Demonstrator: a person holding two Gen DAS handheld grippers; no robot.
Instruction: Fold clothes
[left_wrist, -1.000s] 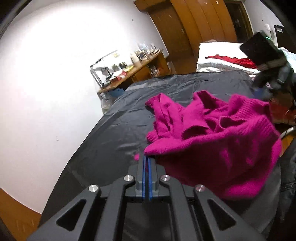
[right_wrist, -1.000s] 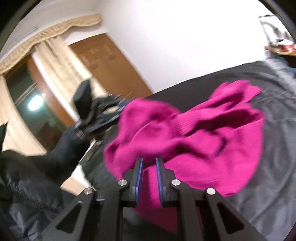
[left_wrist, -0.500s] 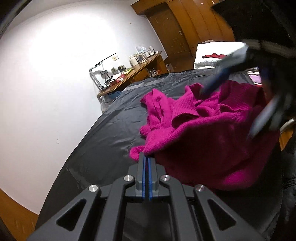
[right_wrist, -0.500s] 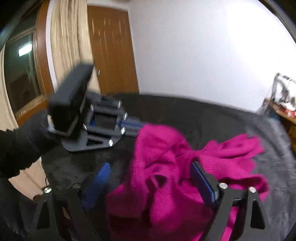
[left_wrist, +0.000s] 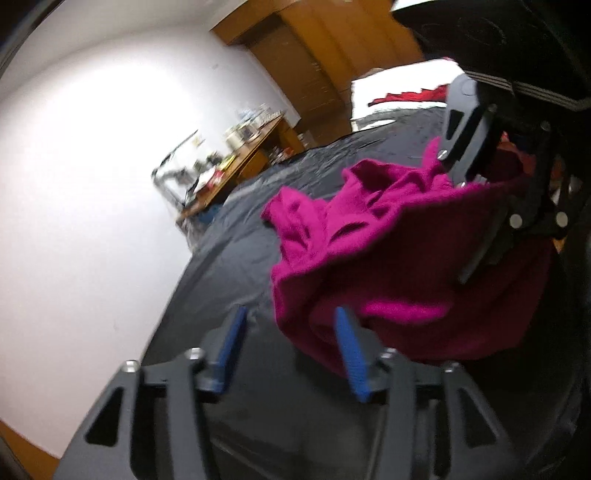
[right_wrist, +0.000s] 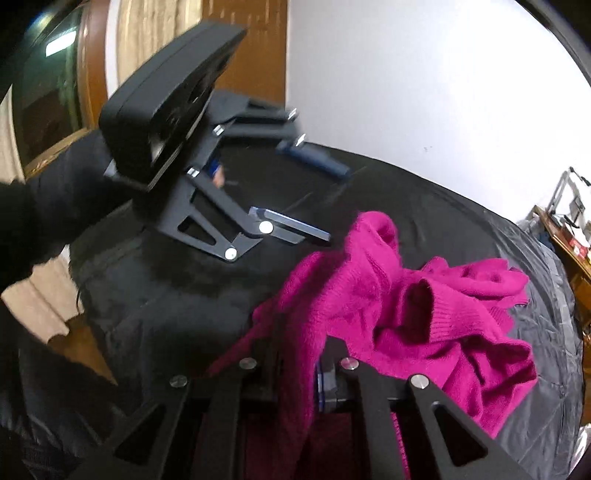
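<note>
Magenta sweater (left_wrist: 373, 236) bunched on black-covered surface (left_wrist: 236, 258). Left gripper (left_wrist: 291, 345) opening, wide, nothing pinched, sweater hem just beside right pad. Right gripper (right_wrist: 295, 373) closing, narrow, clamping sweater fold at near edge.

Bare black sheet (left_wrist: 229, 266) left of sweater (left_wrist: 369, 236); desk (left_wrist: 236, 162) far off.

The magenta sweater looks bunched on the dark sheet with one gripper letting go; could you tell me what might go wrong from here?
1. The left gripper is opening with the magenta sweater only brushing one finger, so that edge may drop and crumple.
2. The right gripper is closing on a thick bunch; it may catch several layers, spoiling a clean fold.
3. The grippers work close together over the dark sheet and could collide.
</note>
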